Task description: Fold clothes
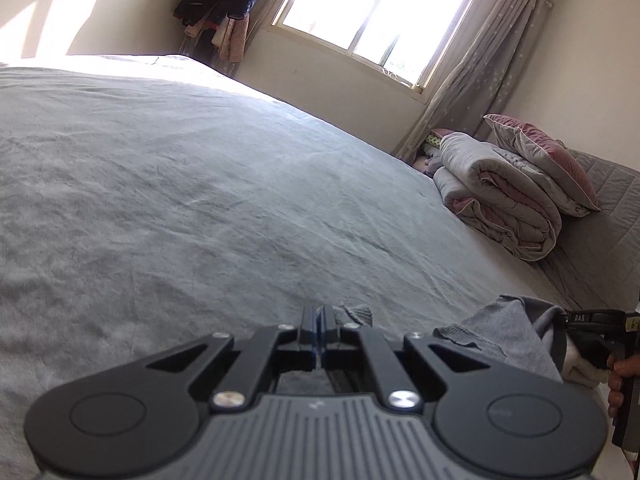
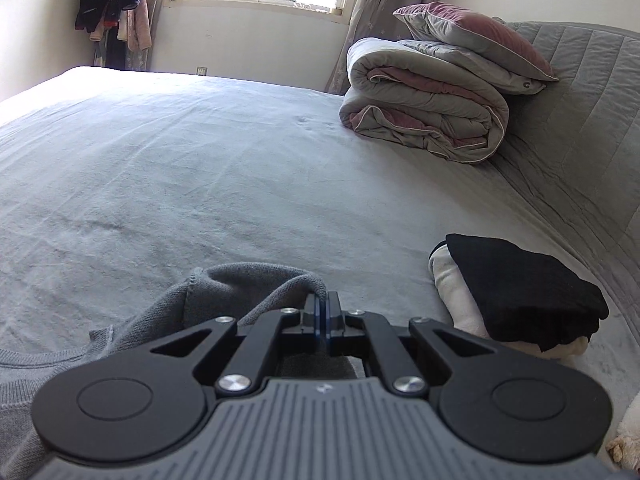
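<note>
Both grippers, left and right, are clamped on the grey sweater at 6 o'clock on the bed, fold barely begun, while a folded black and white pile sits done at 4 o'clock

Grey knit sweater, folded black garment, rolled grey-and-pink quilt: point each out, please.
Grey knit sweater (image 2: 244, 280), right wrist view, bunched fabric.
Folded black garment (image 2: 524, 292), right wrist view, top face.
Rolled grey-and-pink quilt (image 2: 428, 96), right wrist view, rolled side.
</note>
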The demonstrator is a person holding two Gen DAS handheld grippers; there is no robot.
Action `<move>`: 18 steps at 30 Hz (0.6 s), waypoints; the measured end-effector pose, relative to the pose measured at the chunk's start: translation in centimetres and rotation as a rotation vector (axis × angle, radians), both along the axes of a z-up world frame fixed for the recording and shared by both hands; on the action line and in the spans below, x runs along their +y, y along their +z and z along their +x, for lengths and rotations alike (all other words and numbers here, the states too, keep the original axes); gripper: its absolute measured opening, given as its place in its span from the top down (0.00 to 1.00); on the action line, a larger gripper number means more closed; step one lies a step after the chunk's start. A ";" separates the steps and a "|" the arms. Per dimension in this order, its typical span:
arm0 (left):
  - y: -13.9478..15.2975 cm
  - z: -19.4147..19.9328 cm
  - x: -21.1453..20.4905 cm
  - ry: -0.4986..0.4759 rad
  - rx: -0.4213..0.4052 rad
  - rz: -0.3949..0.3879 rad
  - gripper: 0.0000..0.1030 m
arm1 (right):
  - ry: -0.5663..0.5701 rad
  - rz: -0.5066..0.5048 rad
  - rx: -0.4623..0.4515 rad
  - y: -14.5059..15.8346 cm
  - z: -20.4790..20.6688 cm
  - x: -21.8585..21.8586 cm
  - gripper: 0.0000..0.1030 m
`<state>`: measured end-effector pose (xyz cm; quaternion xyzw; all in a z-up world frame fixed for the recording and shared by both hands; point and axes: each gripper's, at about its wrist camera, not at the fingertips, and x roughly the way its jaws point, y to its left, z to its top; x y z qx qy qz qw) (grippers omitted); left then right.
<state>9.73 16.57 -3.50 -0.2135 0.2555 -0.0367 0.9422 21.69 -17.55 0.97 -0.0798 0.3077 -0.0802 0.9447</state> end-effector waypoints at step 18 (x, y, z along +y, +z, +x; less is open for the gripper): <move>-1.5 0.6 -0.3 -0.029 0.137 -0.031 0.80 | 0.087 0.149 0.066 0.7 -5.4 0.7 0.85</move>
